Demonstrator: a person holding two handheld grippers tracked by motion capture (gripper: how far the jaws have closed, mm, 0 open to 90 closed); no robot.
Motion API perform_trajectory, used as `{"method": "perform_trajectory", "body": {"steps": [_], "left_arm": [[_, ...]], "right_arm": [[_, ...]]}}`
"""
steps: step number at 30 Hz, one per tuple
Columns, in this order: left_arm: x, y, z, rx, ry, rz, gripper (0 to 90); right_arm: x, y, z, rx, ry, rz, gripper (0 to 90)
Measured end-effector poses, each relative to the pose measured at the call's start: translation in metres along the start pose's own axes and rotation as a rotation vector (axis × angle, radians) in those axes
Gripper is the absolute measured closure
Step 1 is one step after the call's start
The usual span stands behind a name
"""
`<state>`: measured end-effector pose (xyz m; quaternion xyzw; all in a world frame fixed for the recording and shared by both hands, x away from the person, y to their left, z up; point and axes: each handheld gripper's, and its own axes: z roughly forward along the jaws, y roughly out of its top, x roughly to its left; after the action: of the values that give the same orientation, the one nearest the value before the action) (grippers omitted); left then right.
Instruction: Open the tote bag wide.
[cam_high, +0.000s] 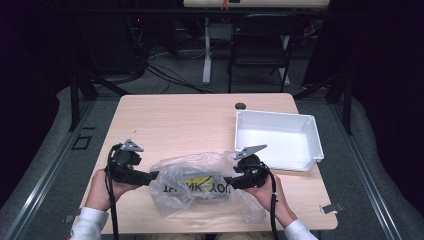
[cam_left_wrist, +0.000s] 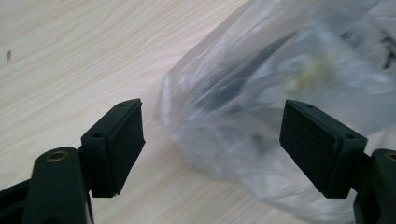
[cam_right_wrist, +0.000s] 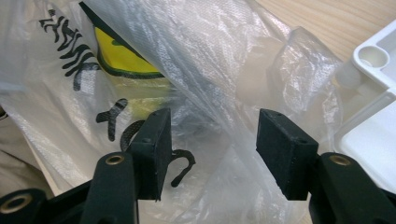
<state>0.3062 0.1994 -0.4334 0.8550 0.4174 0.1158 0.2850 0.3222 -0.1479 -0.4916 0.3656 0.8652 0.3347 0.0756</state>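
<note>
Both sets of fingers are spread, nothing pinched between them. Your left gripper (cam_left_wrist: 212, 140) has its pads wide apart with the near end of the plastic bag (cam_high: 202, 185) lying in the gap, the film not touched by either pad as far as the left gripper view shows. Your right gripper (cam_right_wrist: 212, 149) is likewise parted, jaws set around a crumpled fold of the bag, film between them but no squeeze on it.

You look to be at the grasping stage, each hand lined up on an opposite end of the bag. Inside it, something yellow (cam_right_wrist: 119, 58) and dark shows through the film, under black printed lettering.

Next you need a firm pinch on the film alone on each side, so the bag can be lifted or opened.

Beyond the bag, the white tray (cam_high: 310, 132) sits on the table (cam_high: 175, 120), just beside your right gripper.
</note>
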Motion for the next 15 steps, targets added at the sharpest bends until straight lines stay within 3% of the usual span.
{"method": "perform_trajectory", "body": {"steps": [5, 9, 13, 15], "left_arm": [[-0.025, 0.008, 0.006, -0.008, -0.01, 0.058, 19.7], [-0.033, 0.01, 0.029, 0.055, 0.025, 0.103, 20.5], [-0.029, 0.006, 0.048, 0.078, 0.072, 0.11, 37.2], [-0.024, 0.005, 0.058, 0.081, 0.091, 0.101, 48.2]], "right_arm": [[0.01, 0.0, -0.003, -0.015, 0.012, -0.031, 42.6], [0.022, 0.0, 0.0, -0.001, 0.027, -0.077, 38.3], [0.032, -0.001, 0.011, 0.034, 0.024, -0.136, 33.1], [0.037, -0.002, 0.018, 0.054, -0.007, -0.163, 32.0]]}}
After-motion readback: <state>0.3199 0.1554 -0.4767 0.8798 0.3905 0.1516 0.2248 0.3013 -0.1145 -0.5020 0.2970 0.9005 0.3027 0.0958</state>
